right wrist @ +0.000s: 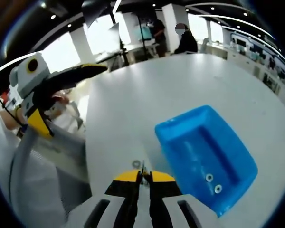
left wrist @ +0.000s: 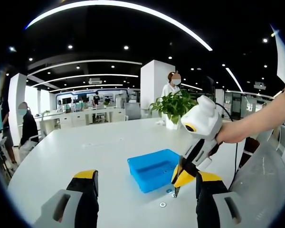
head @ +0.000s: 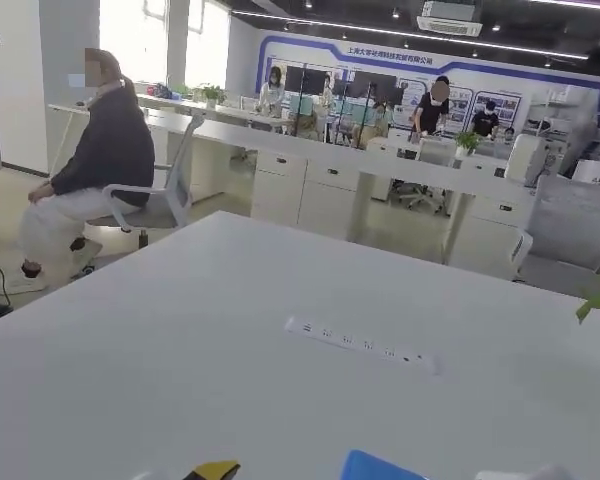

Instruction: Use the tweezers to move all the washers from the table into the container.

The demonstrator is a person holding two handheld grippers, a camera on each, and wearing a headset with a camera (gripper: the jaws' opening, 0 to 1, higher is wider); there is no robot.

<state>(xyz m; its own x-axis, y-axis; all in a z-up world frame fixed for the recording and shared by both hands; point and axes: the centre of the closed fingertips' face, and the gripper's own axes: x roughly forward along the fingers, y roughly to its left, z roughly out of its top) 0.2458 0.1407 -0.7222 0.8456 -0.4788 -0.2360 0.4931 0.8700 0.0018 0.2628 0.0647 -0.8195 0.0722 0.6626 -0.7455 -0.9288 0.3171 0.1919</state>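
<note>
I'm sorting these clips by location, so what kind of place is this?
Probably an open-plan office or tech workspace: long white desks with swivel chairs, people at monitors beneath a printed wall banner, and ceiling strip lights.

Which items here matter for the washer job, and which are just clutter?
Job: thin metal tweezers in the right gripper; small silver washer on the white table; blue plastic container holding two washers.
Lying about: white power strip; green potted plant.
</note>
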